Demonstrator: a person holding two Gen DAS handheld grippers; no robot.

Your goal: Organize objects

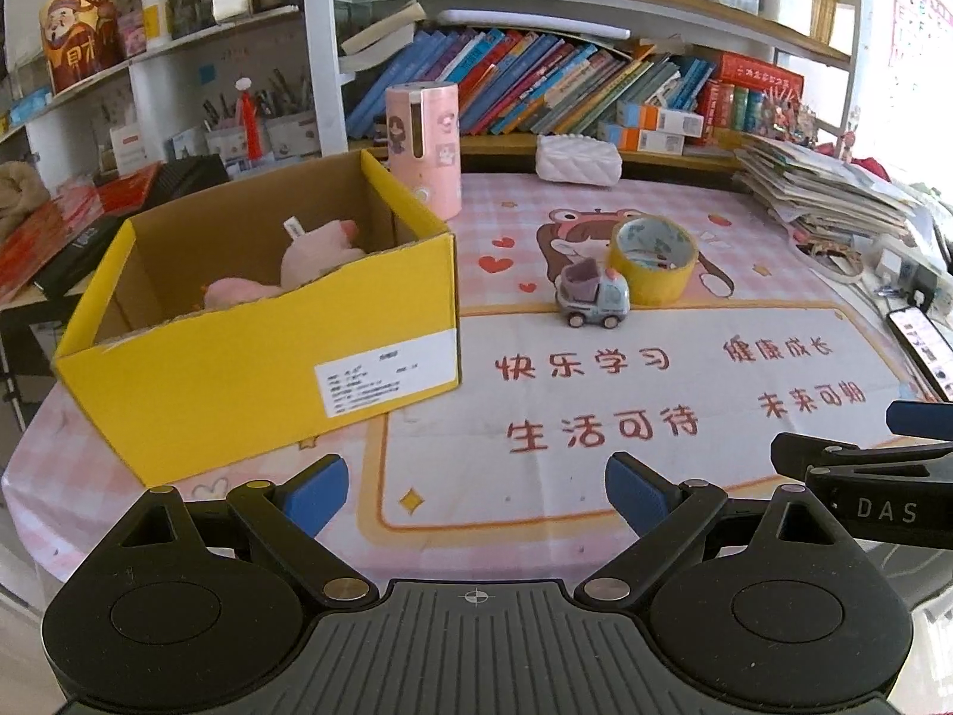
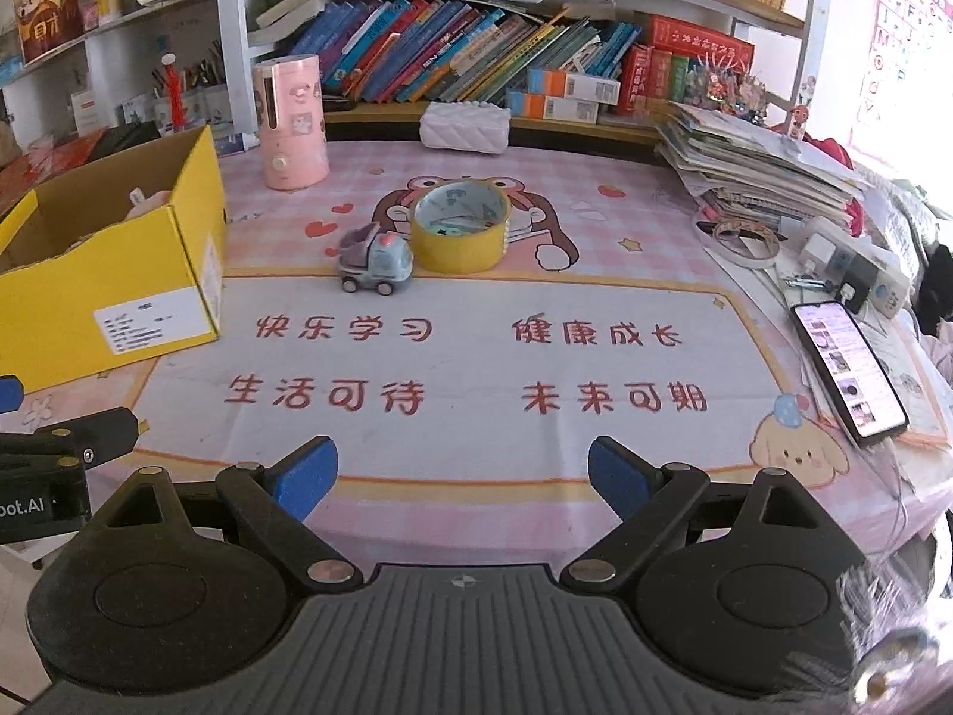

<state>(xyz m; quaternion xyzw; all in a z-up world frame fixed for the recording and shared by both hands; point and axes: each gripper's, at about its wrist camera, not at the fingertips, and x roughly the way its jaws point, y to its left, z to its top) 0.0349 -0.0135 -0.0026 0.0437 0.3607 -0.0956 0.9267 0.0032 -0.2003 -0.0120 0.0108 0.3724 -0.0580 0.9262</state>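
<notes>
**Desk:** At the bottom of both frames, what do the grippers show?

**Photographer:** Two grippers, both hanging low over the near edge of the table. The left gripper (image 1: 476, 494) has its blue pads (image 1: 318, 491) spread wide with nothing between them; the right gripper (image 2: 463, 473) is likewise wide apart and empty. Each pokes into the other's view at the side edge of the frame.

**Desk:** And the things to be organized, counted?

**Photographer:** Mid-frame on the pink cartoon table mat (image 2: 476, 357) stand one toy truck (image 2: 375, 268) and one roll of tape (image 2: 460, 227), just beside each other, the truck at the roll's lower left. The truck is small, grey-blue with a lilac bed and pale wheels; the roll is yellow, lying flat with its printed core facing up. At centre left in the left wrist view sits one yellow cardboard box (image 1: 268, 351), open-topped, with a white label on its near wall. One pink plush toy (image 1: 310, 262) lies inside it.

**Desk:** Farther back?

**Photographer:** One pink cylindrical container (image 1: 424, 149) stands upright behind the box; one white quilted pouch (image 2: 464, 126) lies before the bookshelf (image 2: 476, 59). One lit phone (image 2: 849, 372) rests at right, below one stack of papers (image 2: 756, 161).
</notes>
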